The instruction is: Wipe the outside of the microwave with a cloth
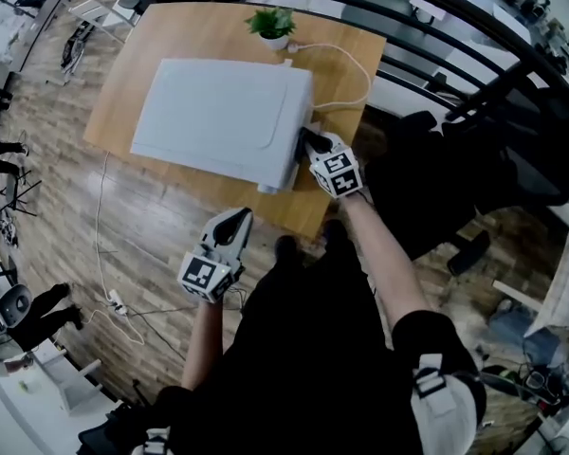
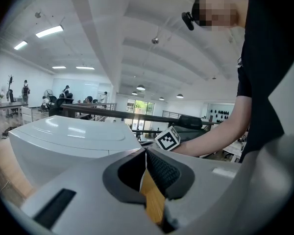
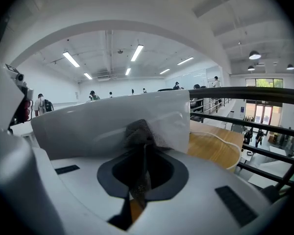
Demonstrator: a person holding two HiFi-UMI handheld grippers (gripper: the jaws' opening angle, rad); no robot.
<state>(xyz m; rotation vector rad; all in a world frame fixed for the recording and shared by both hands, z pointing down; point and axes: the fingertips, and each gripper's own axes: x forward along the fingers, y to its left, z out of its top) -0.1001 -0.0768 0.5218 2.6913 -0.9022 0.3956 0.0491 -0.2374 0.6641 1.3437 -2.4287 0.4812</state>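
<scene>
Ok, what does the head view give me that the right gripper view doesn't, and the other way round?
Only the head view: the left gripper held over the floor, off the table and away from the microwave, and the potted plant behind it. Only the right gripper view: the cloth pinched in the right gripper, pressed against the microwave's side. Both: the microwave, the wooden table and the white cable.

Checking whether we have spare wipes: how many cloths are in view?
1. The cloth is pinched in the right gripper, against the microwave's side. The left gripper is shut and holds none. Others may be hidden.
</scene>
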